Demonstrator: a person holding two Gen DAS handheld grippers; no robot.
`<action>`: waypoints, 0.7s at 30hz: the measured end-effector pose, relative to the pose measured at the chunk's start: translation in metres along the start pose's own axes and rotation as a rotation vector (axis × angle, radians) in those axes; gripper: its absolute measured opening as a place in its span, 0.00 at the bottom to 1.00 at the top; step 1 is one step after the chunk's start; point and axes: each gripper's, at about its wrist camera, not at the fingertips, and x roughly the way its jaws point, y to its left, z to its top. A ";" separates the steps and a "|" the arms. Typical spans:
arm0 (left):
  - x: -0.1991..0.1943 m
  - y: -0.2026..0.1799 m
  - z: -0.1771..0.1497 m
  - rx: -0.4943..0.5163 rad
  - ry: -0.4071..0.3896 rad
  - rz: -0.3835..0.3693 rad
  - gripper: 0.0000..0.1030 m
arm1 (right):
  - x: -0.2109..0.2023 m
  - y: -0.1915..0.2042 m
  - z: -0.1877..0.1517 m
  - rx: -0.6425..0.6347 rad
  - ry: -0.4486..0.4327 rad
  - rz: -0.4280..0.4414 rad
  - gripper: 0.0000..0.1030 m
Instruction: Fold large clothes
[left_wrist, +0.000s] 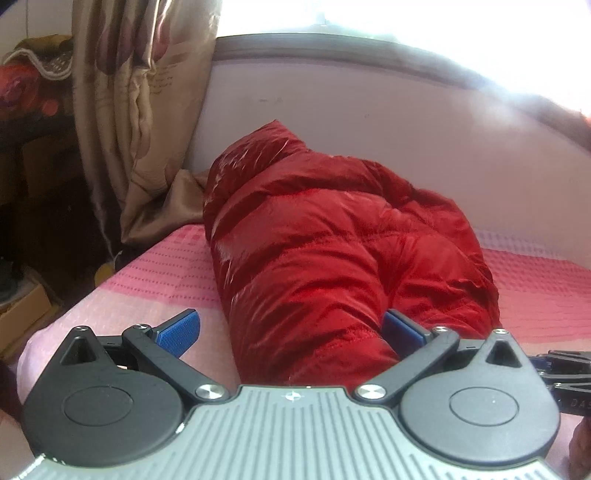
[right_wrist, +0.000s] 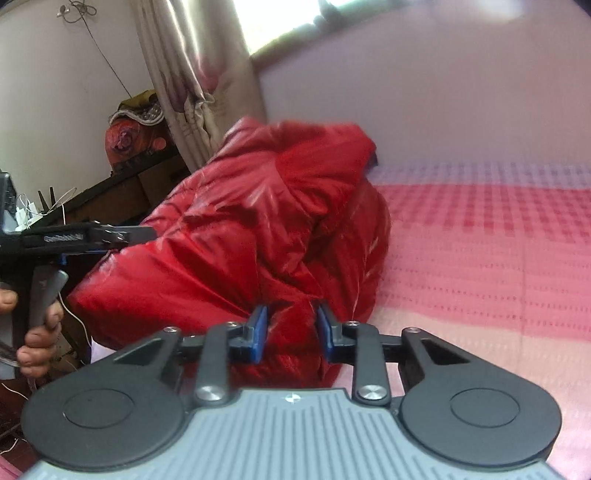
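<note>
Left wrist view: my left gripper (left_wrist: 290, 328) stands with its jaws spread wide and released; the blue pads (left_wrist: 180, 328) sit far apart, the left-hand one over bare bedspread, the right-hand one against the flank of the red puffer jacket (left_wrist: 332, 236). The jacket's near end lies between the jaws and just ahead of them, bundled and part-folded, and its bulk runs away from the jaws toward the pale wall (left_wrist: 369, 122). It rests on the pink checked bedspread (left_wrist: 162, 273). A brown patterned curtain (left_wrist: 144, 110) hangs beyond and to the left of the jaws. Right wrist view: my right gripper (right_wrist: 291, 332) has its jaws drawn in narrow, and a fold of the red jacket's near edge fills the gap between the blue pads, which press on it from both sides; I read this as a grasp on the jacket. The rest of the garment heaps up ahead and to the left of these jaws. Open bedspread lies to their right. At the far left, a hand (right_wrist: 37, 332) grips the handle of the other gripper.
</note>
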 end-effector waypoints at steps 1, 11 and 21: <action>0.000 -0.002 -0.001 0.005 -0.003 0.010 1.00 | 0.002 -0.002 -0.001 0.005 0.001 0.002 0.27; 0.005 -0.010 -0.004 0.060 -0.018 0.054 1.00 | 0.003 0.007 -0.002 -0.044 0.010 -0.037 0.28; 0.006 -0.013 -0.006 0.058 -0.021 0.052 1.00 | 0.000 0.005 0.000 -0.026 0.007 -0.057 0.41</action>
